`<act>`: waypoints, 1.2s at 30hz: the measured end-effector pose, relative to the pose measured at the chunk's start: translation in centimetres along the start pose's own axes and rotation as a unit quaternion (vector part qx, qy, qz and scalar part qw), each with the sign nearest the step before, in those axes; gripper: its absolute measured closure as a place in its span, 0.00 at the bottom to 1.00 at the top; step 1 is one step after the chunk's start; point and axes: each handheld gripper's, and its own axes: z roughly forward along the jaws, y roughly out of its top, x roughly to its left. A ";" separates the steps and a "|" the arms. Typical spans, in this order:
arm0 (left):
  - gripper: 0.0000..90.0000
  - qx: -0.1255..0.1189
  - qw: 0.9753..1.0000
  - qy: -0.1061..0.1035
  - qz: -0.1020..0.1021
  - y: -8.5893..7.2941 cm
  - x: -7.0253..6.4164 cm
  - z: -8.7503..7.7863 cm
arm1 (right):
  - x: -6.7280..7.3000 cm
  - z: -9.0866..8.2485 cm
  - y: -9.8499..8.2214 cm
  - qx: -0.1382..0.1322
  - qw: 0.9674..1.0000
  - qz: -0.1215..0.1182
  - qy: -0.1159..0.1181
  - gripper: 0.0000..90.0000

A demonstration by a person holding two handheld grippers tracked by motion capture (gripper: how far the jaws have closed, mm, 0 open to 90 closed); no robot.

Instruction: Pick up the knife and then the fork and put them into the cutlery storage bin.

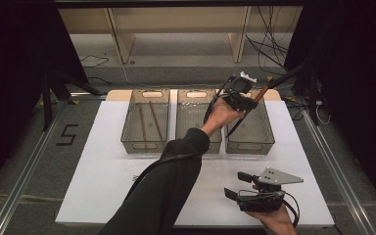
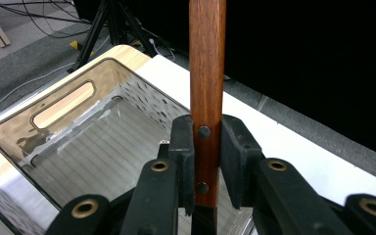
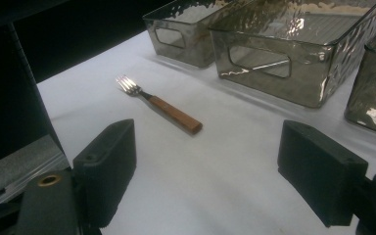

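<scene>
Wide-apart black jaws of the right gripper (image 3: 208,171) low over the white table (image 3: 235,191), nothing between them; fork (image 3: 159,104) lying flat ahead and a little to their left in that gripper's view, tines away, wooden handle end nearest, long axis slanting across the line of approach. Closer to this gripper than to the other. Left gripper (image 2: 206,156) clamped on a wooden-handled utensil (image 2: 206,73), handle upright between the pads, held over the rightmost bin (image 1: 250,129), apparently for dropping there. Two sticks in the leftmost bin (image 1: 146,122)
</scene>
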 end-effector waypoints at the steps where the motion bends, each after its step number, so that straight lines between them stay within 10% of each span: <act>1: 0.84 -0.002 1.000 0.000 -0.002 0.0 0.0 0.1 | 0.0 0.0 0.0 0.000 1.000 0.000 0.000 0.26; 36: 0.83 0.014 0.999 0.022 -0.043 -1.3 0.6 3.2 | 0.1 0.0 0.0 0.000 1.000 -0.001 0.004 0.26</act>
